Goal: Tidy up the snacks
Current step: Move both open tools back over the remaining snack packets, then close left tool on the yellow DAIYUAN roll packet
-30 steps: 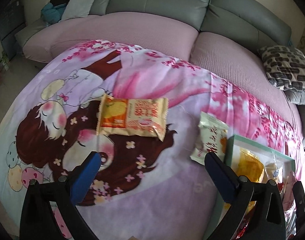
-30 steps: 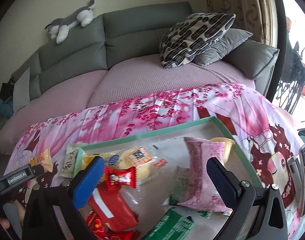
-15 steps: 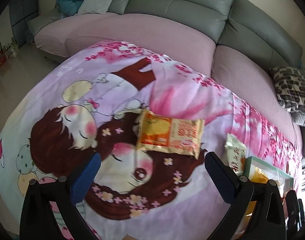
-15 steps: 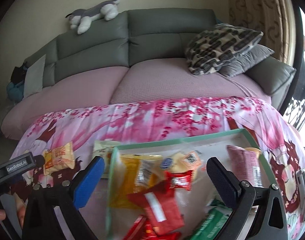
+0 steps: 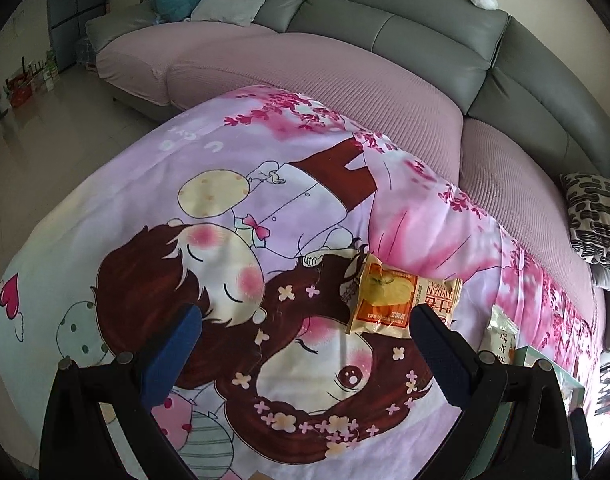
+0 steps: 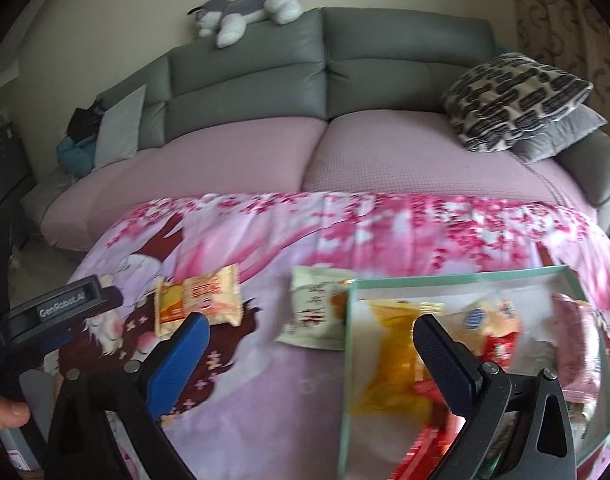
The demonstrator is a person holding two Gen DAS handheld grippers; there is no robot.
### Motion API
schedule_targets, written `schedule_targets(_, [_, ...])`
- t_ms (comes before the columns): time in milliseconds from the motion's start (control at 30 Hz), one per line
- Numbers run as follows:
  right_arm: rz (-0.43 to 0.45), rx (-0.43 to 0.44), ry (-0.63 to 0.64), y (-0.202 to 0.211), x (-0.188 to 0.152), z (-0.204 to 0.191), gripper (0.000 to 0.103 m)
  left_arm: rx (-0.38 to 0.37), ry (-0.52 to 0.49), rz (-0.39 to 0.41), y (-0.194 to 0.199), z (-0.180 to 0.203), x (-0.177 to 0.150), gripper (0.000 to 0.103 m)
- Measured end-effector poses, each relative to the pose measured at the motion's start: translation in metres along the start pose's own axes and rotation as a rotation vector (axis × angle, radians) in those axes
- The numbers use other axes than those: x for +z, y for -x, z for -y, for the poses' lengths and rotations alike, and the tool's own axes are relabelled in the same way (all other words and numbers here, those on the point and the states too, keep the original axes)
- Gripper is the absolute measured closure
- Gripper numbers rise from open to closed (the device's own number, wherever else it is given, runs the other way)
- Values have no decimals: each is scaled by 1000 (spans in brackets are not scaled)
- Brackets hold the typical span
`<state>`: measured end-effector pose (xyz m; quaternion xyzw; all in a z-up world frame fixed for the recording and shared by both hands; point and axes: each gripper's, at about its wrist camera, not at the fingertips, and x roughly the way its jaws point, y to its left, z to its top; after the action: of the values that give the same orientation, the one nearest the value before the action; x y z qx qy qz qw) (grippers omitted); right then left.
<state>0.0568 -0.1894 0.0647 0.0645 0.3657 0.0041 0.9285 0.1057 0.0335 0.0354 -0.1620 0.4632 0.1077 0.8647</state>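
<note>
An orange snack packet (image 5: 401, 300) (image 6: 199, 300) lies on the cartoon-print pink cloth (image 5: 265, 240), just beyond my left gripper's right finger. My left gripper (image 5: 305, 344) is open and holds nothing. A pale green-white snack packet (image 6: 317, 312) (image 5: 501, 338) lies against the left rim of the green-edged tray (image 6: 347, 360). The tray holds a yellow packet (image 6: 393, 360), red packets (image 6: 499, 346) and a pink packet (image 6: 577, 344). My right gripper (image 6: 309, 348) is open above the cloth, between the two loose packets and the tray. The left gripper's body shows at the right wrist view's left edge.
A grey sofa with pink seat covers (image 6: 265, 148) runs behind the cloth. A patterned cushion (image 6: 513, 100) sits at its right, a plush husky (image 6: 245, 12) on the backrest. A thumb (image 6: 9, 412) shows at the lower left. Bare floor (image 5: 45, 140) lies left.
Both views have swung left: the orange packet slid from centre to the right in the left wrist view, and the tray moved right in the right wrist view. Both grippers stayed open.
</note>
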Motion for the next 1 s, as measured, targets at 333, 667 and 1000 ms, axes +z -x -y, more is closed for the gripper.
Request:
schedule_targets(333, [-44, 10, 27, -17, -3, -14, 0, -56, -27, -10, -3, 4, 5, 0])
schedule_targets(667, [-66, 51, -52, -31, -1, -1, 0, -169, -72, -43, -28, 23, 10, 0])
schedule_targets(1000, [-105, 38, -25, -58, 12, -7, 16, -225, -123, -109, -58, 45, 12, 0])
